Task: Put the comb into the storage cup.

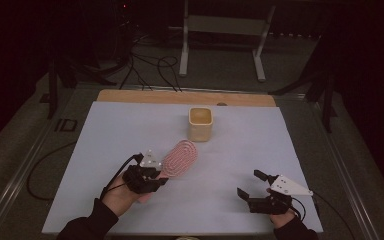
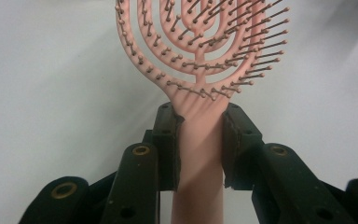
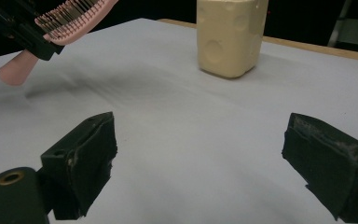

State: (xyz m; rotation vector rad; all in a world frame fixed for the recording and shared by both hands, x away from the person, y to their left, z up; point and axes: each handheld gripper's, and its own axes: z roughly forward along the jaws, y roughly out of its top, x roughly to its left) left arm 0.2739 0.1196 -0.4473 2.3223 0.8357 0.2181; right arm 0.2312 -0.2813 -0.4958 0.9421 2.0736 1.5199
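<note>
Pink hairbrush (image 2: 200, 70), cream cup (image 1: 200, 123), pale blue-white table cover (image 1: 130, 125), black jaws

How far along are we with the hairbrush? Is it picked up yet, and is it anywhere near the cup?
Done: the left gripper is shut on the pink hairbrush at its handle, and the right gripper view shows it lifted clear of the white table cover. In hand: the brush is held bristles up, short of the cream cup. Left: probably carrying it to the cup, which looks empty. The right gripper is open and idle.
</note>
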